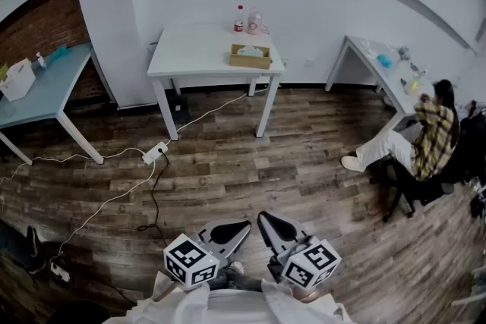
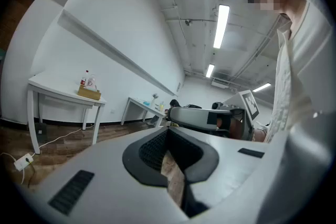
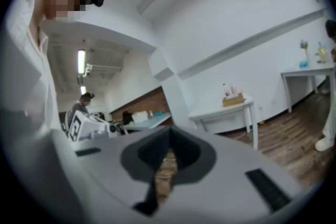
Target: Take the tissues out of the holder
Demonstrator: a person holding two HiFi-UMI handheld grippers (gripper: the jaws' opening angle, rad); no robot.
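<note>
- Hovering over wood floor [image 1: 304,155] with left gripper [image 1: 234,230] and right gripper [image 1: 273,227], side by side.
- Clenching fingers [image 2: 149,152] on both, nothing between.
- Spotting tissues [image 1: 251,51] in holder [image 1: 250,61] on white table [image 1: 190,57], well apart.

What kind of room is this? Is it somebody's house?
Probably not: it looks like an office or workroom. Plain tables line the walls, a person sits at one desk, and a power strip trails cables across the wooden floor.
</note>
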